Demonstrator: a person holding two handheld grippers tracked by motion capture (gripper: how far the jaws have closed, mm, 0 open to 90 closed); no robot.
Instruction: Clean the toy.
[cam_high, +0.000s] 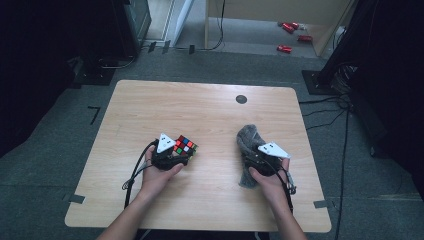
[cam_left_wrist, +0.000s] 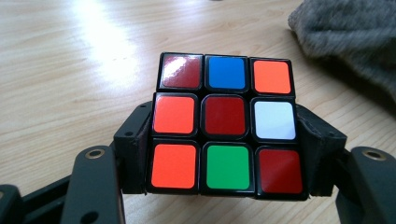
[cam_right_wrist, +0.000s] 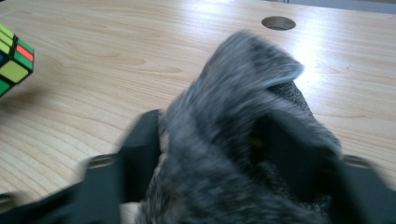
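Observation:
A scrambled colour cube (cam_high: 184, 145) sits left of the wooden table's (cam_high: 200, 100) centre. My left gripper (cam_high: 172, 157) is shut on it; in the left gripper view both black jaws press the sides of the cube (cam_left_wrist: 226, 123), whose red, orange, blue, white and green face looks at the camera. A grey fuzzy cloth (cam_high: 247, 140) lies crumpled at the right. My right gripper (cam_high: 260, 160) is over its near end. In the right gripper view the cloth (cam_right_wrist: 233, 116) bulges up between the blurred jaws, which stand wide apart, and the cube (cam_right_wrist: 11, 60) is at the far left.
A round dark hole (cam_high: 241, 99) sits in the tabletop behind the cloth. Black cables trail off both grippers to the near table edge. On the floor beyond are red objects (cam_high: 287, 48), a black stand base (cam_high: 320, 82) and loose cables at the right.

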